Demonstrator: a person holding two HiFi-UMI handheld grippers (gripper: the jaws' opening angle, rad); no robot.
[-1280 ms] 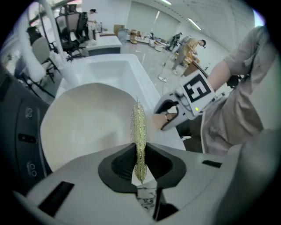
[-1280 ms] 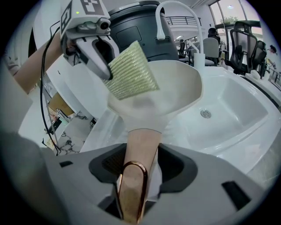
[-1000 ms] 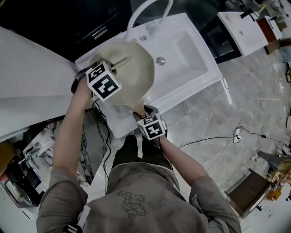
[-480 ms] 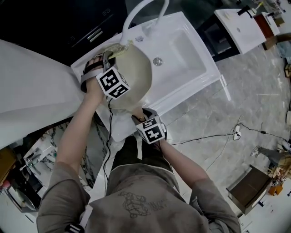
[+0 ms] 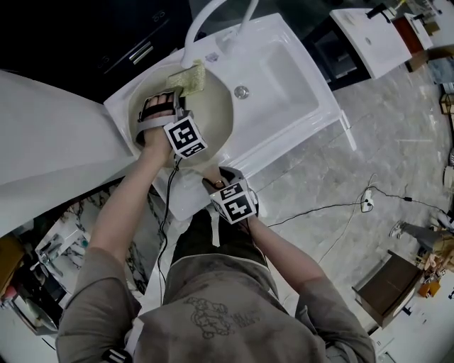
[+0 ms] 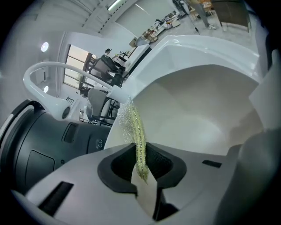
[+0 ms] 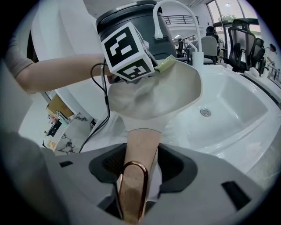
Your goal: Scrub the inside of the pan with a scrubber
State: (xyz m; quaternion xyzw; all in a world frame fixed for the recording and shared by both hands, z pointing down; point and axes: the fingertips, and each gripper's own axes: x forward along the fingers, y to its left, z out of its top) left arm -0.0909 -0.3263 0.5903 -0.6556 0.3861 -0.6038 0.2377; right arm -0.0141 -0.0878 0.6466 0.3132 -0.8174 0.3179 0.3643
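Observation:
A cream pan (image 5: 216,113) is held tilted over the left end of a white sink (image 5: 298,78). My right gripper (image 5: 215,184) is shut on the pan's wooden handle (image 7: 141,147), whose copper hanging loop (image 7: 131,186) lies between the jaws. My left gripper (image 5: 177,99) reaches into the pan and is shut on a thin yellow-green scrubber (image 5: 190,78), which lies against the far rim. In the left gripper view the scrubber (image 6: 135,127) stands edge-on, clamped between the pads, with the pan's smooth inside (image 6: 197,123) to its right. From the right gripper view the left gripper's marker cube (image 7: 127,52) hides part of the pan (image 7: 167,94).
A white arched faucet (image 5: 213,18) rises behind the pan, and the sink drain (image 5: 242,91) is to the pan's right. A white counter (image 5: 50,149) runs to the left. A dark round appliance (image 6: 44,145) stands beside the sink. Cables (image 5: 333,209) lie on the marble floor.
My left gripper has sunk into the pan and rolled, carrying the scrubber from the pan's middle out to the far rim, where it now shows flat. The right gripper and the pan handle have kept still.

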